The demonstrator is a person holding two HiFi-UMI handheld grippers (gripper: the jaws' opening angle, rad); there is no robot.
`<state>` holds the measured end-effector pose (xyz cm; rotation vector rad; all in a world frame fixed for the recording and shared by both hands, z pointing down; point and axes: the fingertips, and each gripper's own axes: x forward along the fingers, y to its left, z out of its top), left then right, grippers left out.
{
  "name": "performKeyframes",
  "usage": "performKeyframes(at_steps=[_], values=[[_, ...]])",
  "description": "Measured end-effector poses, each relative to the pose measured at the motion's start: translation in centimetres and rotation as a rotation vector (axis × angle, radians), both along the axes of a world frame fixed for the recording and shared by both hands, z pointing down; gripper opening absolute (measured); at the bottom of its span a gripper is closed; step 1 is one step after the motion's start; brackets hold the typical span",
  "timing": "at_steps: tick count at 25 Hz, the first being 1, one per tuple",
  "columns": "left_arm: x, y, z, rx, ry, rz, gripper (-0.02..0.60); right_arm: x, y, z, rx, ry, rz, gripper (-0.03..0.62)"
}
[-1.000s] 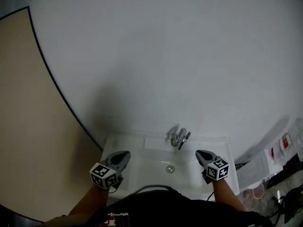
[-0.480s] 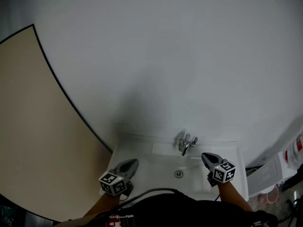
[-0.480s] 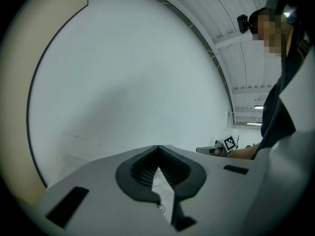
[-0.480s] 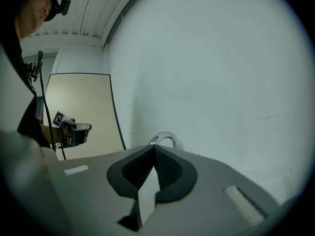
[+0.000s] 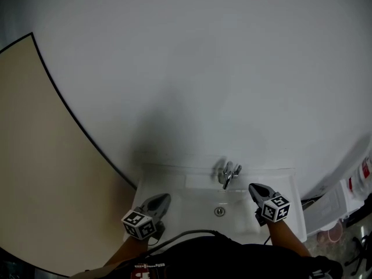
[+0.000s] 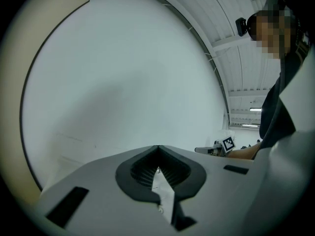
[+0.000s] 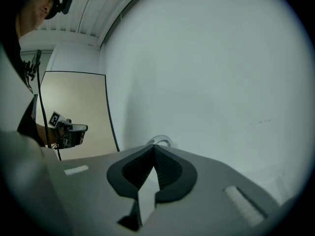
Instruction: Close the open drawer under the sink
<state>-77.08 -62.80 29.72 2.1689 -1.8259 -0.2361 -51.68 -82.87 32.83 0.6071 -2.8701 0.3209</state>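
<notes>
The white sink [image 5: 174, 199] lies at the bottom of the head view, with a chrome tap [image 5: 228, 175] at its back and a drain [image 5: 220, 211] in the basin. No drawer shows in any view; the space below the sink is hidden by the person's body. My left gripper [image 5: 163, 198] hovers over the basin's left side, jaws shut and empty [image 6: 158, 147]. My right gripper [image 5: 253, 187] hovers over the right side, also shut on nothing [image 7: 153, 145]. The tap's curve [image 7: 161, 140] peeks just past the right jaws.
A plain white wall [image 5: 203, 68] rises right behind the sink. A beige panel [image 5: 35, 156] with a dark edge stands to the left. White boxes [image 5: 330, 205] and a pink cup [image 5: 335, 231] crowd the floor at the right. A black cable [image 5: 186, 233] crosses near the person's chest.
The head view has shifted, so the sink sits lower and further right in it. Both grippers keep about the same place over the basin and stay shut.
</notes>
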Motion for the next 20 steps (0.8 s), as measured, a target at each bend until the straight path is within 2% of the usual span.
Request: performKeyframes(at_steps=[7, 20], values=[[0.4, -0.1, 0.0, 0.004, 0.000, 0.008, 0.000, 0.8, -0.1, -0.3, 0.031, 0.015, 0.014, 0.000], [0.7, 0.5, 0.1, -0.006, -0.003, 0.014, 0.000, 1.4, 0.5, -0.1, 0.032, 0.034, 0.011, 0.000]])
